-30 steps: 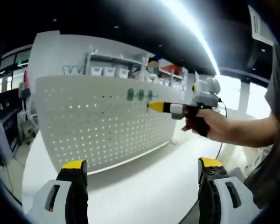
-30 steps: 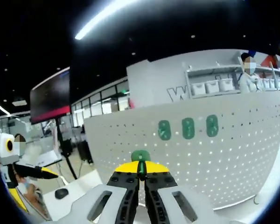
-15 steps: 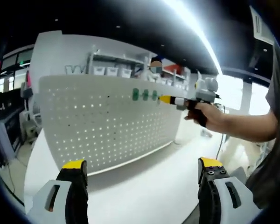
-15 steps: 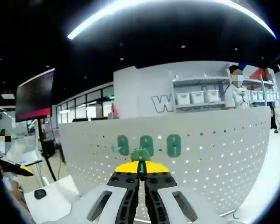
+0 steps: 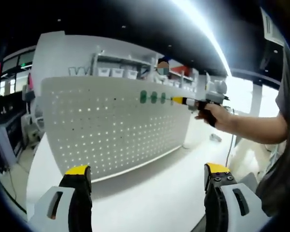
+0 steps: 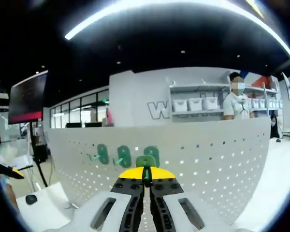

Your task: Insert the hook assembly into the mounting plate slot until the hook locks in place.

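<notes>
behind the pegboard [image 6: 208,154] — wall lettering [image 6: 157,110] "w"

The pegboard [image 5: 111,125] looks like smooth matt white sheet, metal or plastic, with light showing through its holes. The green hooks [image 6: 123,157] on it seem smooth moulded plastic with a slight sheen. The table [image 5: 154,193] is plain matt white. The right gripper [image 6: 146,180] has matt black jaws tipped in yellow.
</notes>
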A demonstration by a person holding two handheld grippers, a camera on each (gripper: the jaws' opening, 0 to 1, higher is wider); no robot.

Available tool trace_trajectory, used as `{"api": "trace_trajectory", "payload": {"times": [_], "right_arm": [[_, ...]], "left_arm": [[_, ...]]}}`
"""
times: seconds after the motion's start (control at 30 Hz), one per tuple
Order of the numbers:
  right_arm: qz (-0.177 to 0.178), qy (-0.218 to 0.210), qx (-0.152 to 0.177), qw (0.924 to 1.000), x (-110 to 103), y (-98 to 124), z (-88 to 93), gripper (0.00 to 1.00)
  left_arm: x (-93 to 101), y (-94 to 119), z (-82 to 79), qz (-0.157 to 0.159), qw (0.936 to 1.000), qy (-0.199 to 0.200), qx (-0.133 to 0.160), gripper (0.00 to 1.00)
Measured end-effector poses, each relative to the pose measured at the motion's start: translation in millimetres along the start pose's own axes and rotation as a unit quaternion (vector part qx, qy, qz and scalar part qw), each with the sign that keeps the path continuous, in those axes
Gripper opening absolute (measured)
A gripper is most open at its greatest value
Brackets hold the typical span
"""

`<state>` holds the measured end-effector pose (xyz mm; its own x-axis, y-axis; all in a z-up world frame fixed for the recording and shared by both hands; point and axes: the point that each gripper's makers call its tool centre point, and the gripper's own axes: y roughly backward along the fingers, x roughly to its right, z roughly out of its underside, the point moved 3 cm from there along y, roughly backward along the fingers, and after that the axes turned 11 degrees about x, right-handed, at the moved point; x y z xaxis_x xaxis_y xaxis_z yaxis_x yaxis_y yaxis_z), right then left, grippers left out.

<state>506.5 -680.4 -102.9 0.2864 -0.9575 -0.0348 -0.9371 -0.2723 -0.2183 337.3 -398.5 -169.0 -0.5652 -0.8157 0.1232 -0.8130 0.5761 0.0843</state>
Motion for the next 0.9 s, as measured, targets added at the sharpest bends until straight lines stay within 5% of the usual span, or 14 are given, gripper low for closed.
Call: {"api": "trace_trajectory", "payload": {"times": [0.9], "right_arm": [[0.038, 0.022, 0.005, 0.9990, 49.6, -30.9, 3.5, 0.00]], "left_arm": [[-9.6, 2.6, 7.1, -0.015, 0.9998, 0.006, -0.008, 0.97]]}}
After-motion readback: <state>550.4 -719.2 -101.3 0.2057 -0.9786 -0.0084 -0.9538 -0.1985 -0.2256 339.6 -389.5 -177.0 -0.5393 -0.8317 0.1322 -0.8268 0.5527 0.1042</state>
